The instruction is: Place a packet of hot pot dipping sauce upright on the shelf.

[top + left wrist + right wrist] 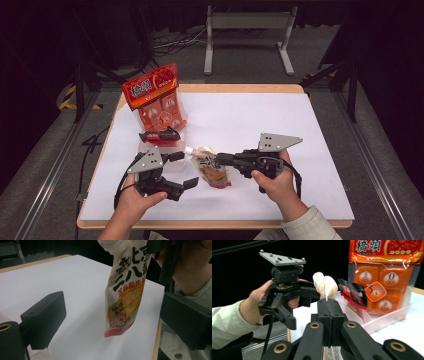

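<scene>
The pouch (pixel 212 169) hangs just above the white bench (pixel 260 125), upright in the left gripper view, its bottom edge off the surface. Your right hand-held gripper (pixel 328 305) has its jaws pressed together on the pouch's top, just below the white spout (pixel 325 286), so the pick-up looks done. Placing it is what seems left: the clear tray (pixel 372 321) beside it already holds an orange pack (pixel 157 97) and a dark sachet (pixel 160 135). Your left hand-held gripper (pixel 184 170) waits beside the pouch, jaws spread, touching nothing.
</scene>
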`<act>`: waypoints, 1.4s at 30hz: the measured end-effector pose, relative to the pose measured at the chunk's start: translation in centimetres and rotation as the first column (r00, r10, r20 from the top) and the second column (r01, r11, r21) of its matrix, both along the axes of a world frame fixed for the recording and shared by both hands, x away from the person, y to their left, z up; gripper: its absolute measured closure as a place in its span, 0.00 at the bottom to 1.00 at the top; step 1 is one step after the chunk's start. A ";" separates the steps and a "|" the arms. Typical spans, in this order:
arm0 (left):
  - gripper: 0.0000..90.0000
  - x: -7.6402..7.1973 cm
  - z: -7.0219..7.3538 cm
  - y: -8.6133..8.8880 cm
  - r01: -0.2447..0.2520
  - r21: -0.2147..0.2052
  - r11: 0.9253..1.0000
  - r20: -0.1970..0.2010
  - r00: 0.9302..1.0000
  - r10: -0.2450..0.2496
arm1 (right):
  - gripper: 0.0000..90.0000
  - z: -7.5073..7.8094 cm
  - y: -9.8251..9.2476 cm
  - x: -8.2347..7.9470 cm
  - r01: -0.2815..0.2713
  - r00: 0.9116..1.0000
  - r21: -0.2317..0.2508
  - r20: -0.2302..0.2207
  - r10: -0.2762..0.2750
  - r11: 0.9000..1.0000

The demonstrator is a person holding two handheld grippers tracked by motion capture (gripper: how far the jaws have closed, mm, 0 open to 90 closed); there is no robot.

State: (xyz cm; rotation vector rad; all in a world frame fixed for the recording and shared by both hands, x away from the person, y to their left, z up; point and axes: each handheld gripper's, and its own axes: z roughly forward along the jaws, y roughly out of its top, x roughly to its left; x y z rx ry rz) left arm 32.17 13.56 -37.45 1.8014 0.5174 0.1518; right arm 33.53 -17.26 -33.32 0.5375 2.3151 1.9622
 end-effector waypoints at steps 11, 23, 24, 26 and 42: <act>0.14 0.1 -0.7 -0.9 0.030 0.022 0.999 -0.013 0.999 -0.030 | 1.00 -0.3 1.3 -0.5 -0.043 0.999 -0.005 0.011 0.043 0.999; 0.36 0.5 -2.0 -2.2 0.081 0.020 0.996 -0.027 0.996 -0.081 | 1.00 -0.7 1.5 -0.4 -0.042 0.999 0.001 0.006 0.042 0.999; 0.36 0.5 -2.2 -2.3 0.088 0.019 0.996 -0.036 0.996 -0.087 | 1.00 -0.7 1.5 -0.4 -0.045 0.999 0.003 0.003 0.045 0.999; 0.37 0.5 -2.4 -2.5 0.099 0.012 0.995 -0.043 0.994 -0.099 | 1.00 -0.7 1.5 -0.4 -0.044 0.999 0.001 0.004 0.044 0.999; 0.85 0.4 -2.2 -2.4 0.129 0.027 0.991 -0.101 0.987 -0.125 | 1.00 -1.2 1.6 -0.2 -0.030 1.000 -0.010 -0.005 0.030 0.999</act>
